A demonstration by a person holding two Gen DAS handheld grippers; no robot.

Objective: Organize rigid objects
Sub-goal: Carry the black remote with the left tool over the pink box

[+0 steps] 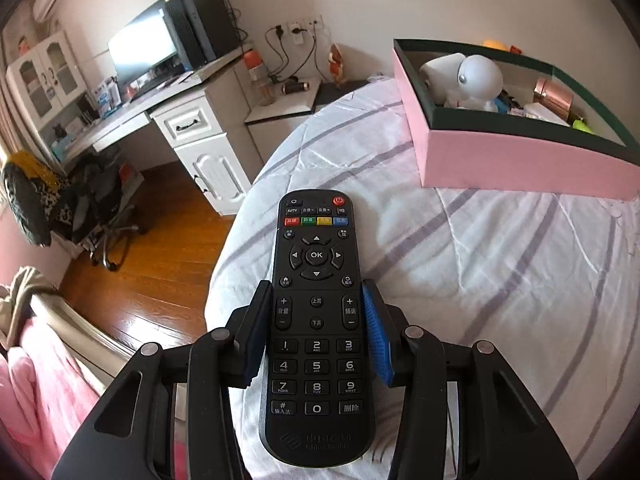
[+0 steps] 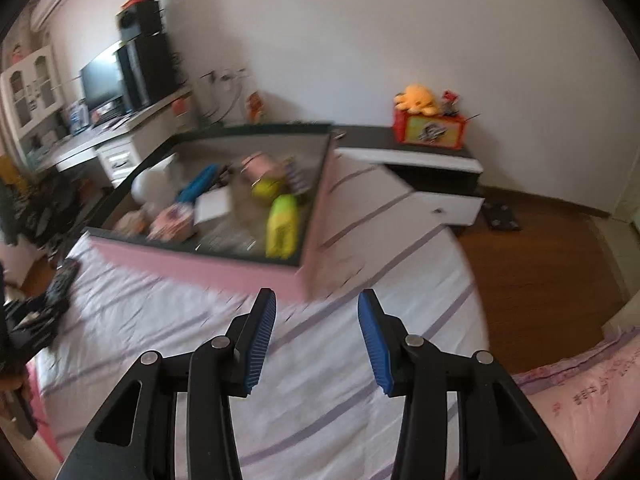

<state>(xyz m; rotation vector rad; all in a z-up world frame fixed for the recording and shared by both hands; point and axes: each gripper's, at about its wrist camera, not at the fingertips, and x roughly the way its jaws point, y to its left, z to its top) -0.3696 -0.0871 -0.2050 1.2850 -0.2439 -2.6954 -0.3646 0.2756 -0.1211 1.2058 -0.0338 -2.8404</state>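
A black TV remote (image 1: 316, 320) lies lengthwise between the fingers of my left gripper (image 1: 315, 286), which is shut on its middle, above the white striped bed (image 1: 460, 280). Ahead to the right stands an open pink box (image 1: 520, 160) with a dark rim, holding a white round toy (image 1: 476, 76), a copper can (image 1: 554, 96) and other small items. In the blurred right wrist view my right gripper (image 2: 316, 296) hangs open with nothing between its blue pads, just in front of the pink box (image 2: 200, 264); a yellow-green item (image 2: 282, 224) lies inside.
Left of the bed are a white desk with a monitor (image 1: 140, 52), a nightstand (image 1: 280, 108), a loaded office chair (image 1: 92, 208) and wooden floor (image 1: 160, 260). A low cabinet (image 2: 432, 160) bears a red box (image 2: 428, 130). A pink quilt (image 2: 580, 400) lies at right.
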